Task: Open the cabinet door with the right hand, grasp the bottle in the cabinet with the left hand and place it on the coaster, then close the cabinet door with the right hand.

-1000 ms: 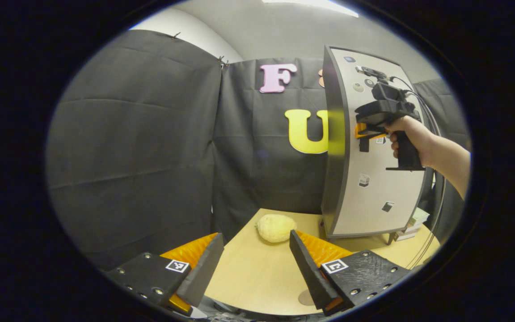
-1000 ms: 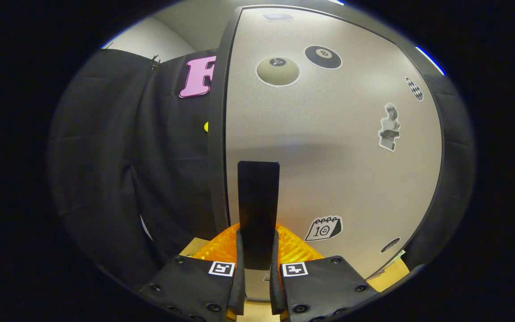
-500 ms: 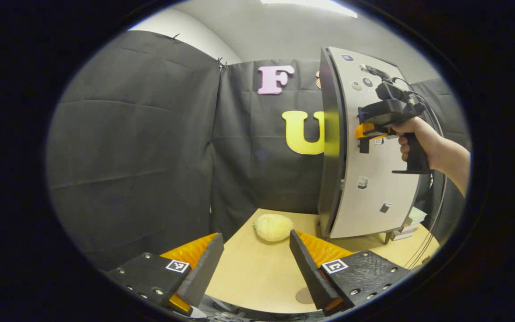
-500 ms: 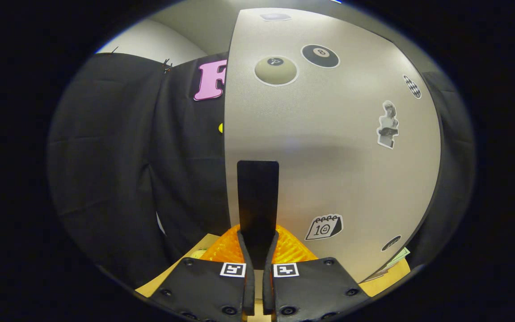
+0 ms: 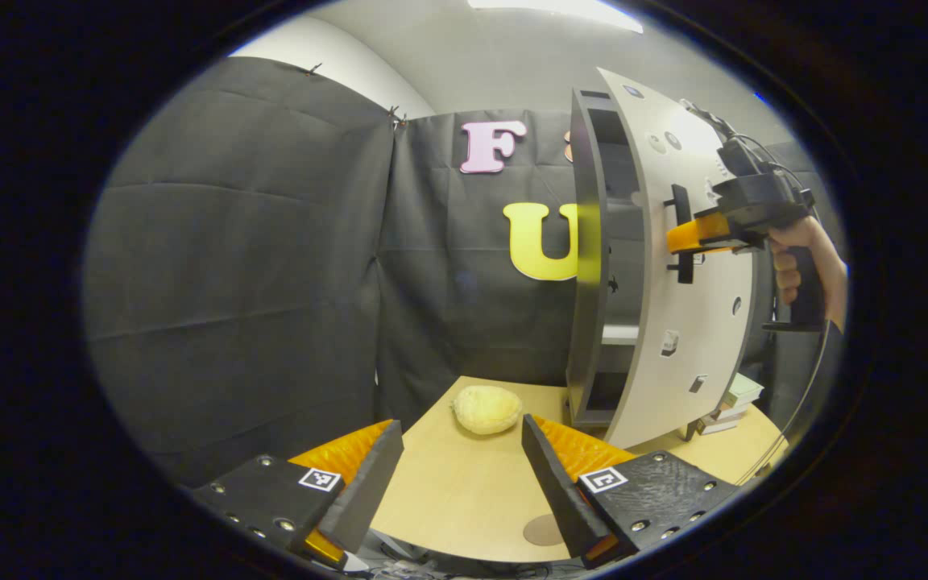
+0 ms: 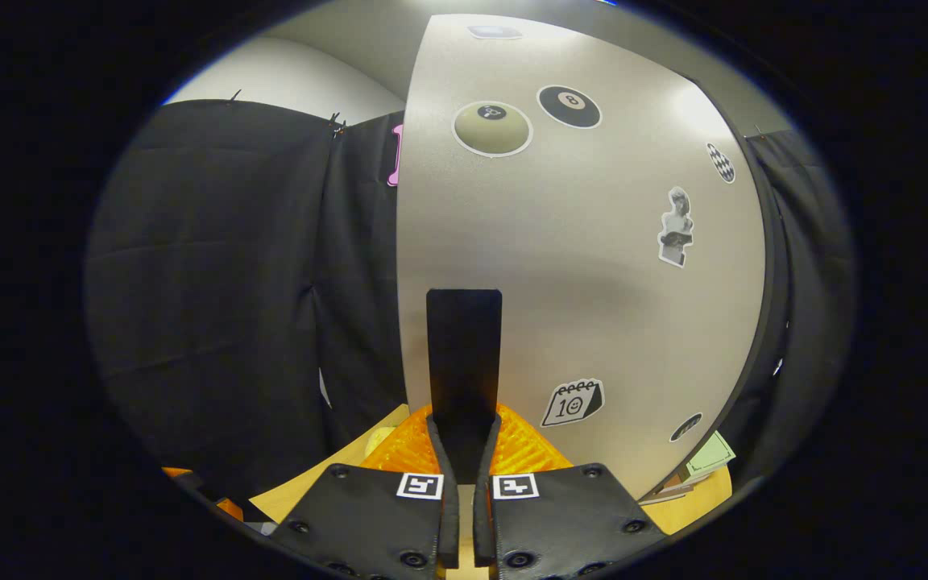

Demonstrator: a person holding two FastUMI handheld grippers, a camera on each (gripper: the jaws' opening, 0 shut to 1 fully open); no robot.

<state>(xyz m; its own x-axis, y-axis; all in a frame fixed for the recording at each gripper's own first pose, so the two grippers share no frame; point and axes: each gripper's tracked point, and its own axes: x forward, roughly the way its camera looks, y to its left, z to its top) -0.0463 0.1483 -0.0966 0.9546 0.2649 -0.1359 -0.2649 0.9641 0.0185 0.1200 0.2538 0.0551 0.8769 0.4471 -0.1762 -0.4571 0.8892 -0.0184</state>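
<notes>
While your left gripper (image 5: 464,475) waits low over the near edge of the wooden table (image 5: 464,499), its two fingers stand spread wide with nothing between them; you hold it back there, I judge, so it stays clear of the door's swing and can go in once the gap is wide enough. Just beyond those fingers lies one round brown coaster (image 5: 544,529) near the table's front edge, partly hidden by the right-hand finger; it is where the bottle must end up. Farther on sits one pale yellow rounded lump (image 5: 486,408), apart from the cabinet; what it is I cannot say. Your right gripper (image 6: 464,451) is pressed together on the single dark upright door handle (image 6: 464,362), one finger on each side; that pinch lets you pull the cabinet door (image 6: 593,266) about its hinge. In the left gripper view the same gripper (image 5: 693,234), held in a hand (image 5: 802,258), draws the door partway off the dark cabinet (image 5: 589,266); a wedge of the inside shows, with what look like two shelves, though the view is too narrow and dim to be sure. The bottle should be inside, but the gap does not reveal it. On the door I count six stickers: two billiard balls (image 6: 528,117), a chequered patch, a figure, a calendar (image 6: 573,403) and a small dark oval. Behind the cabinet's foot lies a small stack of papers (image 6: 706,459).
</notes>
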